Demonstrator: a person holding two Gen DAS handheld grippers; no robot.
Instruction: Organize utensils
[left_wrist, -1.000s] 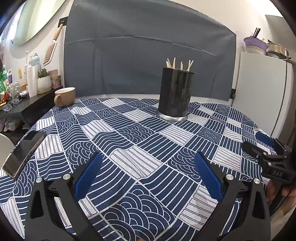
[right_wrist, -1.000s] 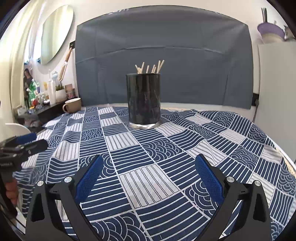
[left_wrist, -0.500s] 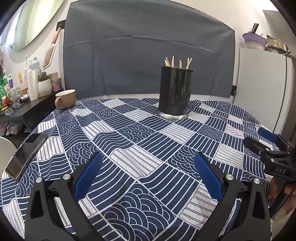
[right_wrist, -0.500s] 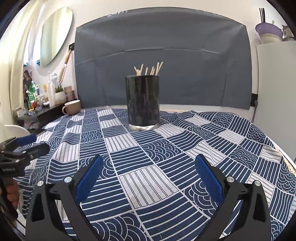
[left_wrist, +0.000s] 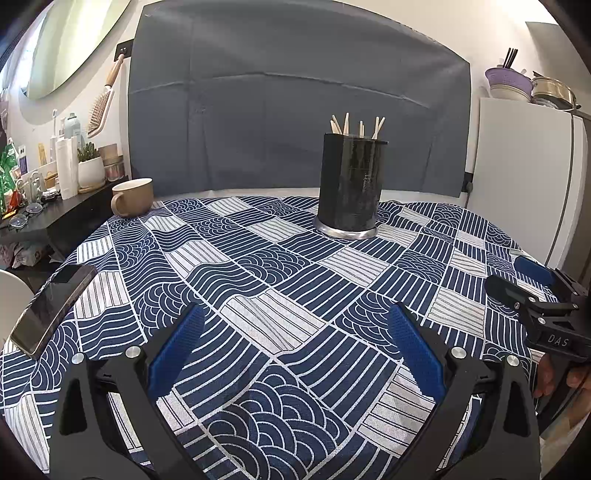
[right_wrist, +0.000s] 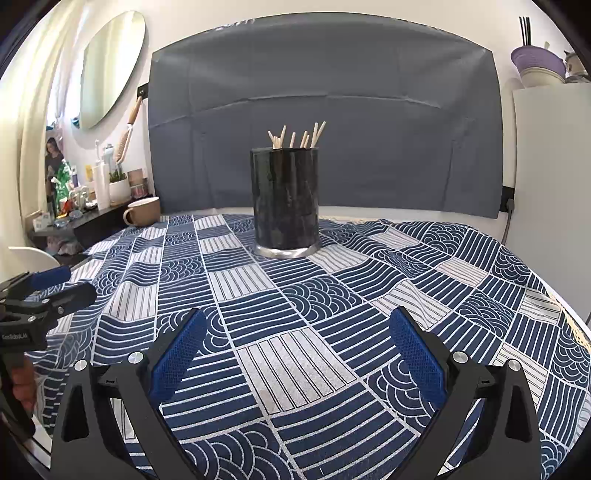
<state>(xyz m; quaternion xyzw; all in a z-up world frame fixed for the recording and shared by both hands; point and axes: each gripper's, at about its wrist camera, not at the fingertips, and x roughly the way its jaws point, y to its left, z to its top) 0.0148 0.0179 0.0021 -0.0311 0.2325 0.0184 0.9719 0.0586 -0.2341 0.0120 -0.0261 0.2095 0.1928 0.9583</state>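
Observation:
A black cylindrical utensil holder (left_wrist: 350, 184) with a silver base stands upright near the far side of the table; it also shows in the right wrist view (right_wrist: 284, 201). Several wooden chopsticks (left_wrist: 356, 126) stick out of its top, also seen in the right wrist view (right_wrist: 297, 136). My left gripper (left_wrist: 295, 325) is open and empty above the near part of the table. My right gripper (right_wrist: 295, 328) is open and empty too, to its right. Each gripper shows at the edge of the other's view: the right one (left_wrist: 532, 284), the left one (right_wrist: 51, 284).
A blue and white patterned cloth (left_wrist: 258, 266) covers the round table. A tan mug (left_wrist: 133, 196) stands at the far left edge and a dark phone (left_wrist: 51, 308) lies at the left edge. A cluttered dark shelf (left_wrist: 40, 214) is at the left, a white fridge (left_wrist: 524, 177) at the right.
Both grippers have tilted slightly, so the holder sits a little higher in the left view. Both stay open and empty. Nothing on the table moved.

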